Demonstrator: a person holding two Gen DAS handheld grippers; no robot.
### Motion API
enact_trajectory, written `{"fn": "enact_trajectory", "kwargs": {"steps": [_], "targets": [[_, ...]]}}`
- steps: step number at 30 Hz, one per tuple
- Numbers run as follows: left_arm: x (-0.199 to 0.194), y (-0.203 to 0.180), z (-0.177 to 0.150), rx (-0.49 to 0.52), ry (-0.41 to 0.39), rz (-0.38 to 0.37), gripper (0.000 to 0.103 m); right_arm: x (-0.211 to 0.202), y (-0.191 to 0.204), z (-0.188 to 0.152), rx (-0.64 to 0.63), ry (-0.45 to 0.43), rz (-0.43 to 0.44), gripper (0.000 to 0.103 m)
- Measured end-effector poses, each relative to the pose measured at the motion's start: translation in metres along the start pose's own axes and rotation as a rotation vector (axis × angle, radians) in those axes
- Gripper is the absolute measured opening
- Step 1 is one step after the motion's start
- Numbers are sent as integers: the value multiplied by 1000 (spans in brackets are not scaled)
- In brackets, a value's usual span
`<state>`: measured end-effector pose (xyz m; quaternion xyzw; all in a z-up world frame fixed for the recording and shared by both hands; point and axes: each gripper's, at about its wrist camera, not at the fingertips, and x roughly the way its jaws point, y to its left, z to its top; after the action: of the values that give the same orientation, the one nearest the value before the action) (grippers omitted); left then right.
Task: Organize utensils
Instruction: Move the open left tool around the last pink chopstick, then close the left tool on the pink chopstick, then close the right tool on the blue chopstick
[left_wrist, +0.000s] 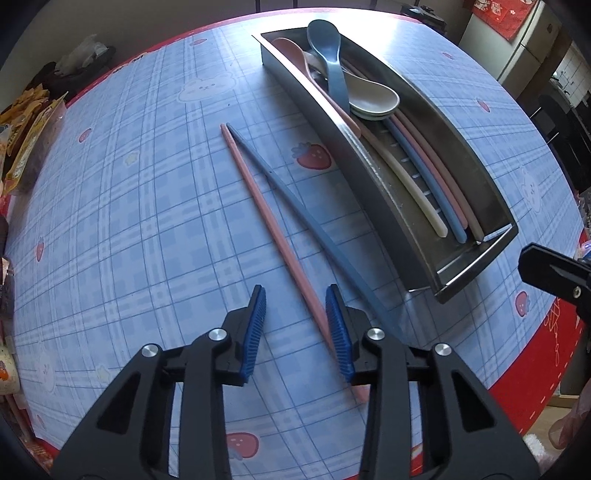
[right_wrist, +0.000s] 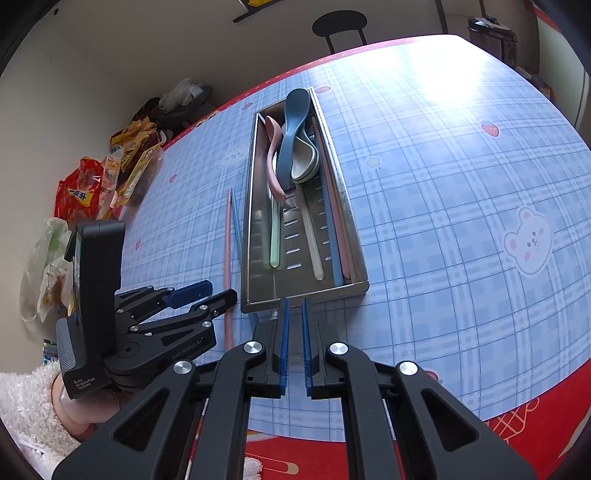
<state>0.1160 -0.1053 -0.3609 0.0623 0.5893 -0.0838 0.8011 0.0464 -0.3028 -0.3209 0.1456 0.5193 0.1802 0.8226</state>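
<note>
Left gripper: fingers spread, nothing pinched, w/ the pink chopstick running on the table between them. Blue chopstick lies just beside it. Right gripper: fingers pressed nearly together, empty, by the steel tray end. Only the right wrist view shows a mint chopstick in the tray, plus snack bags at the table's edge.

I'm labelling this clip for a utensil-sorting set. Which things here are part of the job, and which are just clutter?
Part of the job: metal tray; spoons and chopsticks inside it; pink chopstick and blue chopstick on the table beside it.

Clutter: snack packets; plastic bags; chair.
</note>
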Motion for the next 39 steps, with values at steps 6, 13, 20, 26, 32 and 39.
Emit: {"fn": "enact_trajectory", "kwargs": {"steps": [6,13,20,26,32,39], "targets": [[1,31,2,-111,5,-77,11,3,10,1,-29,17,21,7],[-1,61,-12,-199,-3,-118,11,25,36,-12,-111,95,10,7],[-9,83,-34,-237,-7,-135,12,56,60,-29,-207,117,-61,8],[-12,103,-50,-268,-13,-154,13,68,68,-31,-235,77,-126,22],[-16,118,-62,-295,-24,-177,13,77,78,-32,-291,60,-172,22],[-15,113,-60,-290,-24,-167,13,88,100,-35,-431,58,-246,10]]}}
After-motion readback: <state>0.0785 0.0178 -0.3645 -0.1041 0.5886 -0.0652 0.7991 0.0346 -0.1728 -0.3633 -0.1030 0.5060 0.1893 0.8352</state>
